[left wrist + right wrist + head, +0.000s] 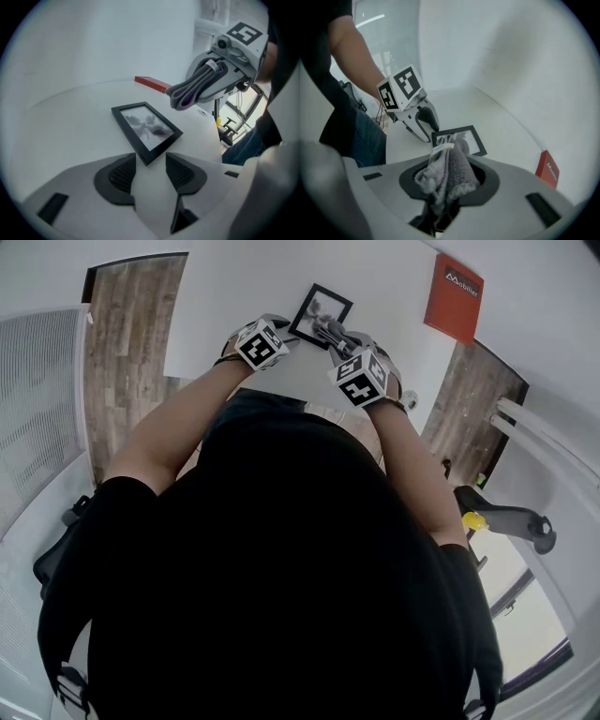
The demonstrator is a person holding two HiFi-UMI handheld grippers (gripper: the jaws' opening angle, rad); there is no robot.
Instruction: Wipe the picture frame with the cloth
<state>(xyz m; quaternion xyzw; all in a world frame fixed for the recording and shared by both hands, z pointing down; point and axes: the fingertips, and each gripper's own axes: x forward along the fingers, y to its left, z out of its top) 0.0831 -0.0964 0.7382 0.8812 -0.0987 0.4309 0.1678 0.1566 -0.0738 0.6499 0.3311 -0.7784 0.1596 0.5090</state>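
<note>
Closest in, the left gripper (150, 160) stands with its jaws spread wide and nothing in them. The near corner of the picture frame (146, 126) lies on the counter (70, 122) just past the tips, and neither pad presses on it.

Over to the right gripper (449, 174): its jaws are clamped on the grey cloth (451, 171), which is bunched into a thick wad with its free end poking out front. In the left gripper view that wad hangs in the air above the counter, past the frame's far side and off the glass.

The frame itself lies flat, glass up, black border all round, between the two grippers and a touch further out. Beyond it, well apart, a red box (152, 84) sits near the counter's far edge.

So my read is that the cloth is in hand and the frame is within reach, but no wiping contact is on right now. The next move calls for lowering that wad onto the glass and sweeping it across. The left gripper looks well placed to pin the near corner so the light frame doesn't skate away.
</note>
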